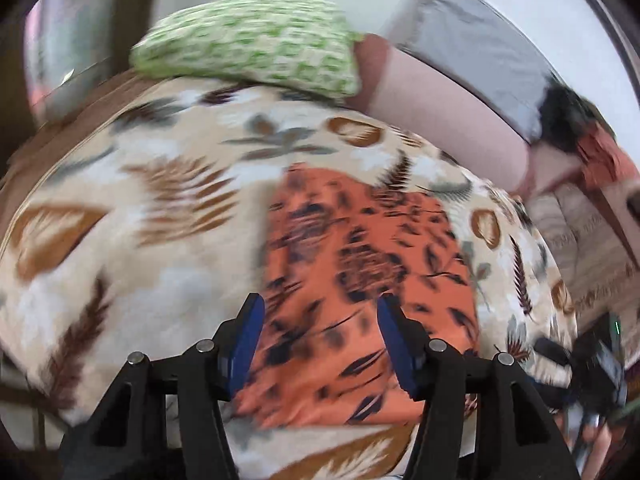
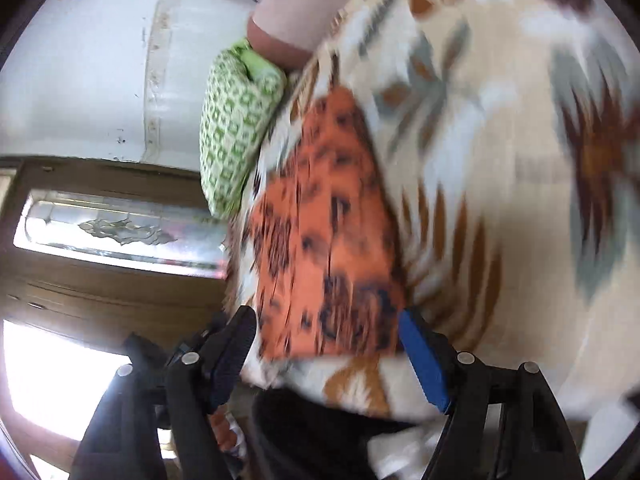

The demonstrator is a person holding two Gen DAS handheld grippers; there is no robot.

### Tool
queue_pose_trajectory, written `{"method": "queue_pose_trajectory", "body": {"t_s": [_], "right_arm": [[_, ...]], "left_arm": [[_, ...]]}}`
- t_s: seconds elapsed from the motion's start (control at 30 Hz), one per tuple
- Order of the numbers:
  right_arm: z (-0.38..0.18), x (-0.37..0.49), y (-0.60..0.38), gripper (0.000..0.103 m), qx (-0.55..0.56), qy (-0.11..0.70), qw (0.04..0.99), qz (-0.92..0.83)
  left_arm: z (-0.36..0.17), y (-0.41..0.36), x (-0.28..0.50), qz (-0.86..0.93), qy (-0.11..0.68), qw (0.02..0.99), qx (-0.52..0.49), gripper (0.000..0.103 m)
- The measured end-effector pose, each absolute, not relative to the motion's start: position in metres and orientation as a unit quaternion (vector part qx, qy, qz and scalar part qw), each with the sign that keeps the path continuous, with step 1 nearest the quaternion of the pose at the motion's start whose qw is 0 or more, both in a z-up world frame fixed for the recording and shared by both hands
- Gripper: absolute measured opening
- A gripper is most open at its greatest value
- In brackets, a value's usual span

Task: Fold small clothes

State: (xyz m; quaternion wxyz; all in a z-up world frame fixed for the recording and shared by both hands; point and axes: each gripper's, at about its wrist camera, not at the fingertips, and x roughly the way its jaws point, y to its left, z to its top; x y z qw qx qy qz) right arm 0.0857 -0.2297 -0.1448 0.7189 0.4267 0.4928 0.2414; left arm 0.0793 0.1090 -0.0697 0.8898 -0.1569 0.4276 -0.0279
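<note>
An orange cloth with dark leaf print (image 1: 360,280) lies folded flat on a cream bedspread with brown and grey leaves (image 1: 140,200). My left gripper (image 1: 320,312) hangs open just above the cloth's near part, empty. In the right wrist view the same orange cloth (image 2: 328,248) lies in a long rectangle on the bedspread (image 2: 500,160). My right gripper (image 2: 326,328) is open over the cloth's near end, empty. Both views are blurred by motion.
A green-and-white patterned pillow (image 1: 248,48) lies at the far edge of the bed, also in the right wrist view (image 2: 236,128). A pinkish headboard (image 1: 440,108) and grey wall panel run behind. A wooden door with glass (image 2: 112,232) stands left.
</note>
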Motion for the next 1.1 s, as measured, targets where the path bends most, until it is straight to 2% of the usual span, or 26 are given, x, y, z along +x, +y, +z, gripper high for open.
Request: {"method": "queue_pose_trajectory", "body": {"t_s": [0.07, 0.17, 0.23, 0.37, 0.4, 0.47, 0.5, 0.57, 0.63, 0.73, 0.77, 0.8, 0.9, 0.97, 1.0, 1.07, 1.1], "right_arm": [[-0.157, 0.117, -0.221, 0.077, 0.431, 0.505, 0.707, 0.244], [-0.187, 0.147, -0.194, 0.075, 0.413, 0.544, 0.677, 0.273], [-0.208, 0.147, -0.187, 0.044, 0.434, 0.562, 0.652, 0.266], [-0.188, 0.138, -0.189, 0.040, 0.400, 0.539, 0.694, 0.261], [-0.198, 0.143, -0.188, 0.047, 0.386, 0.558, 0.692, 0.245], [-0.197, 0.150, -0.195, 0.055, 0.414, 0.562, 0.670, 0.252], [-0.185, 0.153, -0.200, 0.070, 0.410, 0.552, 0.682, 0.249], [-0.160, 0.162, -0.207, 0.080, 0.392, 0.511, 0.722, 0.252], [-0.154, 0.182, -0.208, 0.085, 0.386, 0.497, 0.733, 0.258], [-0.182, 0.230, -0.196, 0.084, 0.421, 0.523, 0.689, 0.272], [-0.192, 0.235, -0.194, 0.075, 0.427, 0.533, 0.676, 0.277], [-0.194, 0.234, -0.196, 0.036, 0.433, 0.538, 0.672, 0.269], [-0.168, 0.223, -0.189, 0.033, 0.376, 0.509, 0.725, 0.271], [-0.196, 0.232, -0.189, 0.036, 0.382, 0.553, 0.701, 0.239], [-0.206, 0.233, -0.195, 0.043, 0.418, 0.557, 0.675, 0.244], [-0.191, 0.230, -0.201, 0.062, 0.407, 0.553, 0.687, 0.238], [-0.178, 0.227, -0.201, 0.078, 0.389, 0.544, 0.705, 0.234]], "left_arm": [[-0.076, 0.090, 0.096, -0.037, 0.431, 0.894, -0.118, 0.060], [-0.123, 0.076, 0.123, -0.010, 0.504, 0.861, -0.071, 0.059], [-0.131, 0.072, 0.122, -0.004, 0.492, 0.869, -0.046, 0.061], [-0.130, 0.070, 0.118, -0.006, 0.489, 0.872, -0.040, 0.061], [-0.131, 0.071, 0.119, -0.007, 0.489, 0.871, -0.043, 0.061], [-0.130, 0.072, 0.116, -0.008, 0.488, 0.872, -0.044, 0.061], [-0.131, 0.073, 0.116, -0.010, 0.488, 0.872, -0.046, 0.061], [-0.130, 0.072, 0.119, -0.012, 0.488, 0.871, -0.050, 0.061], [-0.130, 0.072, 0.117, -0.010, 0.486, 0.873, -0.046, 0.061], [-0.130, 0.073, 0.118, -0.013, 0.485, 0.873, -0.051, 0.061], [-0.130, 0.074, 0.118, -0.015, 0.486, 0.872, -0.055, 0.061], [-0.130, 0.077, 0.118, -0.020, 0.487, 0.871, -0.062, 0.061], [-0.131, 0.081, 0.118, -0.027, 0.486, 0.870, -0.076, 0.060], [-0.130, 0.076, 0.119, -0.024, 0.488, 0.870, -0.068, 0.060], [-0.129, 0.076, 0.119, -0.024, 0.488, 0.870, -0.068, 0.061], [-0.129, 0.080, 0.118, -0.028, 0.487, 0.870, -0.080, 0.060], [-0.129, 0.081, 0.118, -0.029, 0.487, 0.869, -0.081, 0.060]]}}
